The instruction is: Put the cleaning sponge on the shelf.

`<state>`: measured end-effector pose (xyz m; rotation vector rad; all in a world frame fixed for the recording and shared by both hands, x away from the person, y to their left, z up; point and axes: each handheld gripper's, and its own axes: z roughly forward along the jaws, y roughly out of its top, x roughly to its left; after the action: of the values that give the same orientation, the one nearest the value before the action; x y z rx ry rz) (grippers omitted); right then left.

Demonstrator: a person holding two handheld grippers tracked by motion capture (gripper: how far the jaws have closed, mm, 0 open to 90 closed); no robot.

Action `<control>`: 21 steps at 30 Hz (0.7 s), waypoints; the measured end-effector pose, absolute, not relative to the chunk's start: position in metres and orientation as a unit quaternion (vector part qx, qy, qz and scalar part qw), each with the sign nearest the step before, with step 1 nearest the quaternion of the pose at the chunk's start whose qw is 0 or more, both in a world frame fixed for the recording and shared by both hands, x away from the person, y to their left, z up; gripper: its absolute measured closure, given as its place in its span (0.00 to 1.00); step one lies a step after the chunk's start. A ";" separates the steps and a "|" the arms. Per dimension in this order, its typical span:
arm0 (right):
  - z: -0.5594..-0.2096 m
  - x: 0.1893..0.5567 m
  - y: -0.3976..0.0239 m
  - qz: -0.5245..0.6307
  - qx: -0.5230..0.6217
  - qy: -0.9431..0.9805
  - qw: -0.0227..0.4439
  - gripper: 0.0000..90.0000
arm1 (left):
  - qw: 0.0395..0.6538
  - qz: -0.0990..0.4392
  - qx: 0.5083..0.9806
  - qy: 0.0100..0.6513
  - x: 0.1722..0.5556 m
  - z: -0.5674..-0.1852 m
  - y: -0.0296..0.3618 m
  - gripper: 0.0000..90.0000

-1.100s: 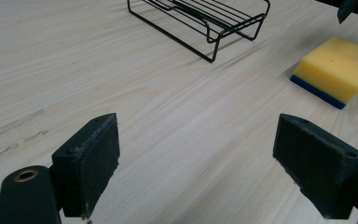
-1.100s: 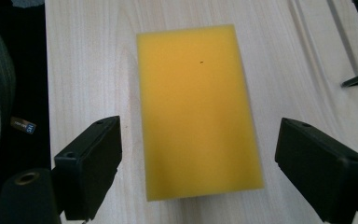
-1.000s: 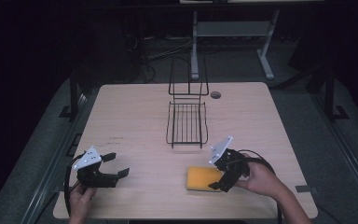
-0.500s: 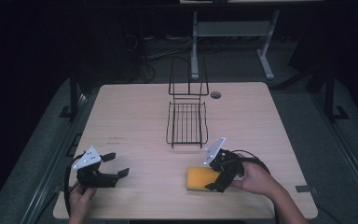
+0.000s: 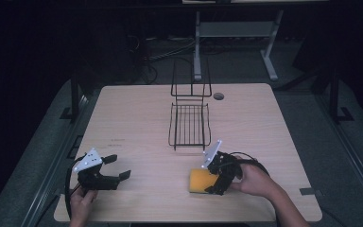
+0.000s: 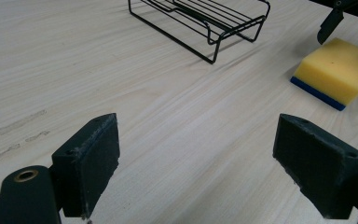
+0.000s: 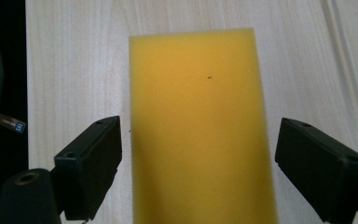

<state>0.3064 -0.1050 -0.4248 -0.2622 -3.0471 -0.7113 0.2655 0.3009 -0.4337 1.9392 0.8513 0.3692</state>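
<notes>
Sponge: the yellow sponge (image 5: 202, 181) lies flat on the bench (image 5: 137, 123), near the front edge, just in front of the wire rack (image 5: 189, 124) and a little to its right; the left gripper view shows a blue layer along its underside (image 6: 338, 69).
Right tongs: the right tongs (image 7: 193, 161) are spread apart, one jaw on each side of the sponge with a gap showing between each pad and the yellow sides; nothing is clamped. In the high view they sit at the sponge's right end (image 5: 213, 182), held by the person's right hand (image 5: 253, 180).
Left tongs: the left tongs (image 6: 196, 158) are released, jaws wide over bare wood, well to the left of the sponge, close to the bench's front left corner (image 5: 117, 166).
Wire rack: black, empty, standing mid-bench, behind the sponge.
Bench: pale wood grain, with a round grommet (image 5: 218, 96) beyond the rack.
</notes>
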 end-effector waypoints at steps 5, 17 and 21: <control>-0.428 0.307 -0.104 -0.216 -0.083 -0.973 0.002 0.16 | 0.476 0.151 0.793 0.348 0.266 -0.434 0.300 0.16; -0.436 0.309 -0.098 -0.208 -0.078 -0.975 0.005 0.16 | 0.476 0.151 0.794 0.348 0.266 -0.434 0.301 0.16; -0.439 0.309 -0.096 -0.206 -0.077 -0.975 0.005 0.16 | 0.478 0.152 0.792 0.348 0.266 -0.434 0.301 0.16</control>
<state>0.3090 -0.0958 -0.4388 -0.2396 -3.0551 -0.6464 0.2657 0.3012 -0.4341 1.9350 0.8503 0.3703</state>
